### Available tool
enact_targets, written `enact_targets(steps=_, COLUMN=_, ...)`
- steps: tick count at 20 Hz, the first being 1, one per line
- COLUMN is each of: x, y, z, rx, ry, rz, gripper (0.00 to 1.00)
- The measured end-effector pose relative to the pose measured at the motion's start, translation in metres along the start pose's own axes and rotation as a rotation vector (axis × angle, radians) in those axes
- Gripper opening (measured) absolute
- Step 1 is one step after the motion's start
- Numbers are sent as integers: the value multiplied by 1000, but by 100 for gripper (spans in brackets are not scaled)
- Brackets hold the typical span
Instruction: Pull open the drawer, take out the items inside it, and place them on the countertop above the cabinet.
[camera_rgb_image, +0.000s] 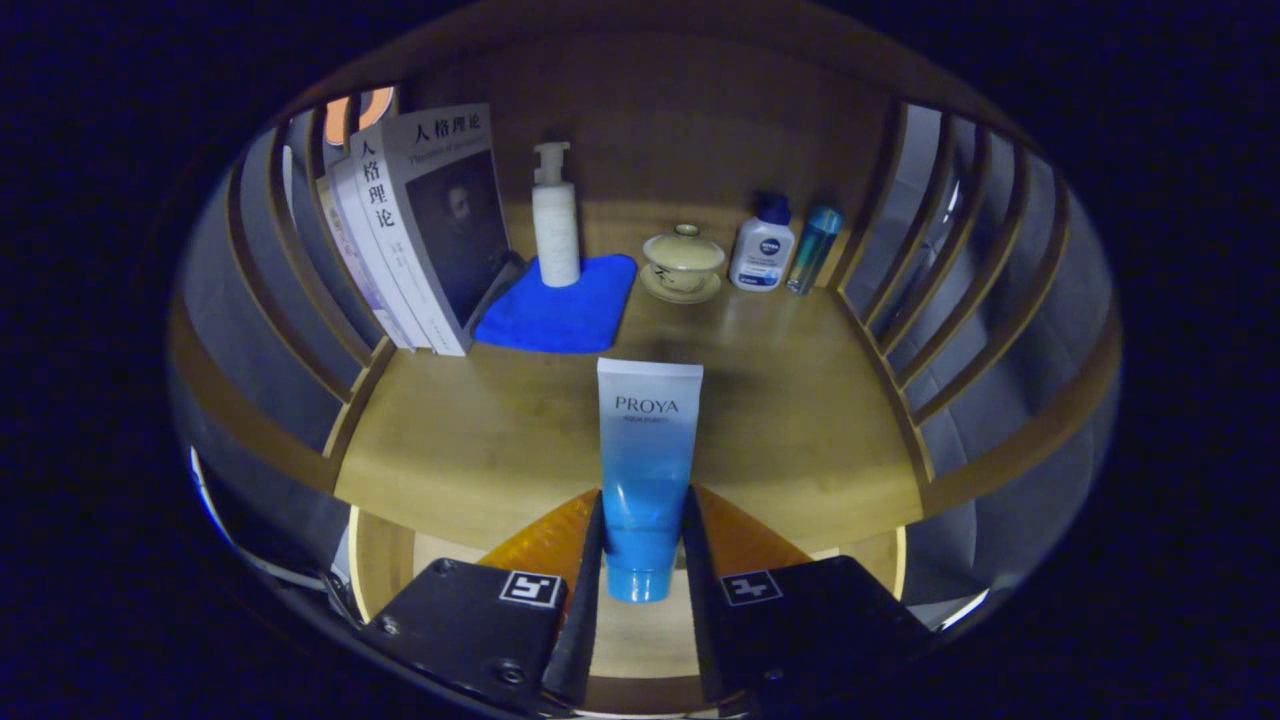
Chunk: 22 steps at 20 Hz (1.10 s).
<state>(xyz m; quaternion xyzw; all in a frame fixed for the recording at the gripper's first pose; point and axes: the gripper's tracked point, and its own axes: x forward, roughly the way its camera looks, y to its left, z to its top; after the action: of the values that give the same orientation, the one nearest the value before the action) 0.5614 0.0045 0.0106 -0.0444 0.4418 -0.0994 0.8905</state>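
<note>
A blue and white cosmetic tube stands between my two fingers, cap end down, crimped end up. Both fingers press on its lower blue part, so my gripper is shut on it. The tube hangs over the front edge of the wooden countertop, which stretches ahead beyond the fingers. Below the fingers I see the pale inside of the open drawer.
At the back of the countertop: leaning books on the left, a white pump bottle on a blue cloth, a lidded tea bowl, a small white bottle and a teal bottle. Wooden slatted rails fence both sides.
</note>
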Motion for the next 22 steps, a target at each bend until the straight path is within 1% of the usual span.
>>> enact_targets(steps=4, x=14, y=4, z=12, rx=-7, ry=-7, rz=-32, gripper=44)
enact_targets(steps=9, x=30, y=15, z=17, rx=11, ry=-16, rz=-16, gripper=44)
enact_targets(steps=13, x=41, y=11, z=18, rx=27, ry=-19, rz=-31, gripper=45)
enact_targets(steps=16, x=39, y=14, z=18, rx=15, ry=-23, rz=-16, gripper=49)
enact_targets(steps=18, x=29, y=15, z=18, rx=-9, ry=-41, rz=-22, gripper=52)
enact_targets(steps=21, x=9, y=24, z=10, rx=-36, ry=-60, rz=4, gripper=60)
enact_targets(steps=22, x=0, y=29, z=6, rx=-41, ry=-64, rz=21, gripper=64)
